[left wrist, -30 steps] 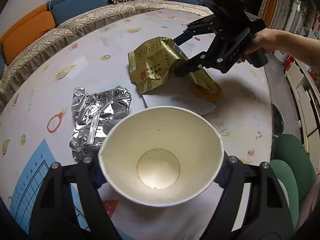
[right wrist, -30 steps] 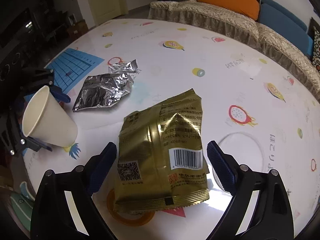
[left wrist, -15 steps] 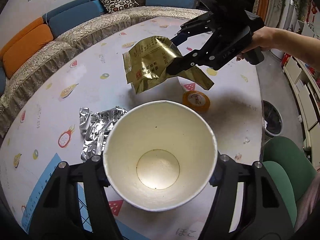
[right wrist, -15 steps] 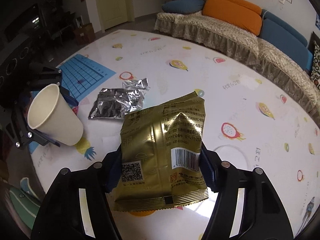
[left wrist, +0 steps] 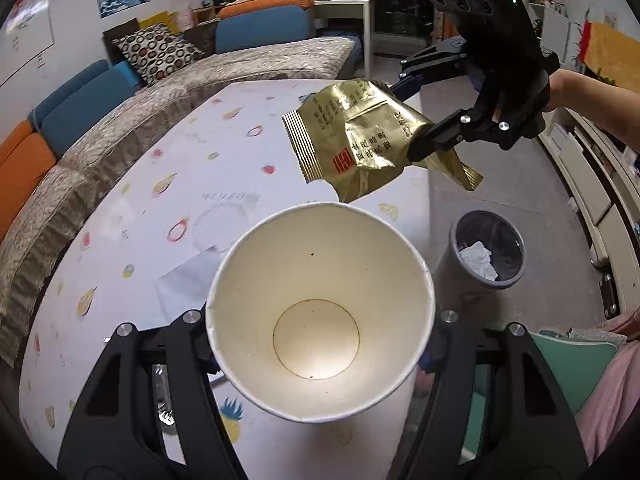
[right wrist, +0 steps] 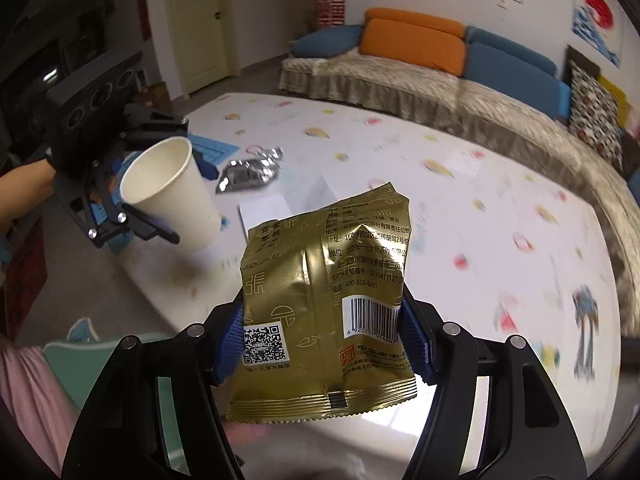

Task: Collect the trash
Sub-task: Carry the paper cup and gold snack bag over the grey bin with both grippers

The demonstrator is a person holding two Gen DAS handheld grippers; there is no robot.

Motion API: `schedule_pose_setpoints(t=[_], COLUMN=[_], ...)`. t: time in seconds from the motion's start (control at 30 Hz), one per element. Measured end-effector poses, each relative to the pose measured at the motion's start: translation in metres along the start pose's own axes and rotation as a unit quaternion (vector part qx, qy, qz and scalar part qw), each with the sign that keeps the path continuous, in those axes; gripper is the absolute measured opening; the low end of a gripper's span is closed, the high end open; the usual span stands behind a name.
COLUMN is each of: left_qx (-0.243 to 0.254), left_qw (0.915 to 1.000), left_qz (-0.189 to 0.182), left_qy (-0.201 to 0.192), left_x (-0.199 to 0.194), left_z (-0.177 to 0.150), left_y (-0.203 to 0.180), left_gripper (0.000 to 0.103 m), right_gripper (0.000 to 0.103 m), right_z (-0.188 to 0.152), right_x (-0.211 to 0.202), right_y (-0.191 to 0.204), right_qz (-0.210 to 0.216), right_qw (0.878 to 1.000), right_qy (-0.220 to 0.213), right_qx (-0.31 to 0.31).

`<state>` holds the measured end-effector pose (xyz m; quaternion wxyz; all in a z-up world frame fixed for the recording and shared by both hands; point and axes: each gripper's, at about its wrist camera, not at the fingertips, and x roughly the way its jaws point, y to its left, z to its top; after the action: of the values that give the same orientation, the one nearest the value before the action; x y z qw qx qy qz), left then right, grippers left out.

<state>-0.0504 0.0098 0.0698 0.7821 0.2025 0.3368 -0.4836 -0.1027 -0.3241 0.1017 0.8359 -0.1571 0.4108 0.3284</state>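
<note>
With paper cup (left wrist: 320, 316) clamped in left gripper (left wrist: 320, 344) and gold packet (right wrist: 326, 304) pinched in right gripper (right wrist: 324, 344), carry both squarely above the bin (left wrist: 486, 248) before releasing.

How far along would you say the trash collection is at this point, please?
Done: crumpled paper already lies in the bin. In hand: the left claw grips the paper cup and the right claw grips the gold packet, both lifted off the table. Left: binning both, then the silver wrapper on the table.
</note>
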Motion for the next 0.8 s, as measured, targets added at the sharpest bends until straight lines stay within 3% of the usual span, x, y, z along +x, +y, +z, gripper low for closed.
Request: schedule_pose_setpoints(t=[0.2, 0.4, 0.6, 0.8], left_qx=[0.058, 0.103, 0.137, 0.169], left_qw=[0.9954, 0.9823, 0.9636, 0.9427], left_qz=[-0.075, -0.156, -0.227, -0.274], left_qy=[-0.013, -0.008, 0.031, 0.088], left_x=[0.044, 0.101, 0.163, 0.223], left_z=[0.051, 0.083, 0.089, 0.081], left_y=[-0.083, -0.166, -0.245, -0.301], left_gripper=[0.064, 0.064, 0.064, 0.064], right_gripper=[0.066, 0.066, 0.066, 0.066], right_z=[-0.104, -0.207, -0.304, -0.380], right_x=[-0.063, -0.098, -0.102, -0.077], right_y=[-0.021, -0.032, -0.049, -0.060], right_qz=[-0.040, -0.077, -0.098, -0.084], right_qw=[0.996, 0.984, 0.962, 0.943], right_qy=[0.012, 0.028, 0.053, 0.085], right_qx=[0.075, 0.156, 0.248, 0.311])
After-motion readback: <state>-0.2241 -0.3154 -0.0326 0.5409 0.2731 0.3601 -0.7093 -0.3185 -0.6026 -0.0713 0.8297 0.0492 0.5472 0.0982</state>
